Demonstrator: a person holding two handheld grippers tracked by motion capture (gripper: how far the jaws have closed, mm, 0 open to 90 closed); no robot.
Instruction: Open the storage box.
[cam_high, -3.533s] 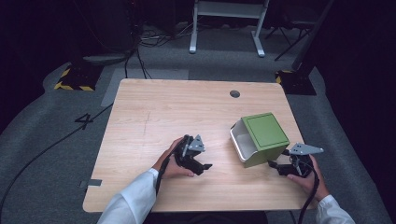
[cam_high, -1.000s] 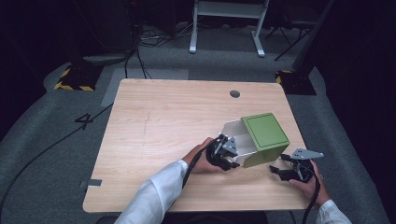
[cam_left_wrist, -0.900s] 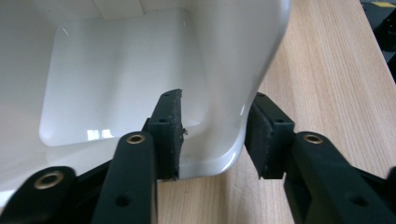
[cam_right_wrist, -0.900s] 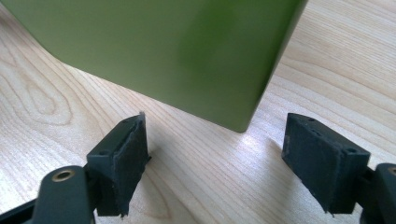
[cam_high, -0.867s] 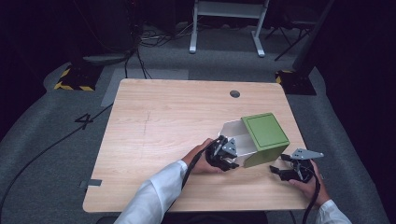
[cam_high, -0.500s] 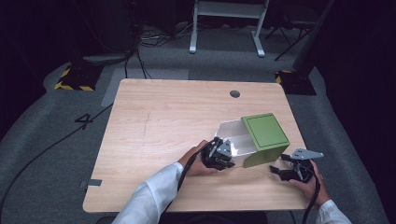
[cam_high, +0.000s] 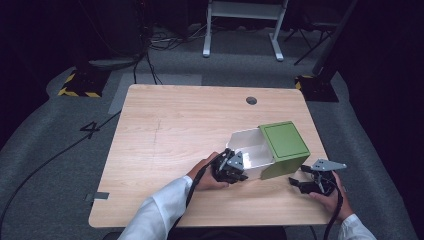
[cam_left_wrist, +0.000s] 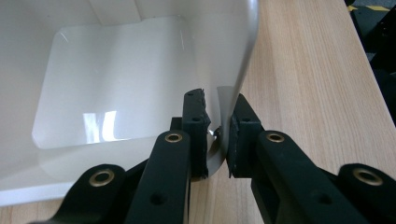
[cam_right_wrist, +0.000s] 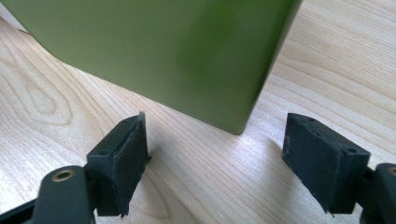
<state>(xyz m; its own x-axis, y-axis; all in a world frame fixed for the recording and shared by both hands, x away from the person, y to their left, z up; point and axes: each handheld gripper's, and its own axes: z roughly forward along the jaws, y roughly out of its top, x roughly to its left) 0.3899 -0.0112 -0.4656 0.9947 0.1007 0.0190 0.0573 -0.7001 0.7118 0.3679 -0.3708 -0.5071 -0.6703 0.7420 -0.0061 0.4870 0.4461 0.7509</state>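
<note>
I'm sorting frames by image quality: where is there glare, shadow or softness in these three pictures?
High view: the table is evenly lit, the room around it nearly black. Left gripper view: window-like glare on the white bin's glossy floor; the left gripper is sharp. Right gripper view: the green box looks soft and casts a shadow on the wood near the right gripper.

We can read one mark, a black "4" (cam_high: 92, 128) on the grey floor (cam_high: 45, 165) left of the table (cam_high: 165, 130).

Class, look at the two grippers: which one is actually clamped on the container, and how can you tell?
The left gripper: its jaws pinch the white tray's thin wall from both sides. The right gripper stands open, short of the green box, touching nothing.
</note>
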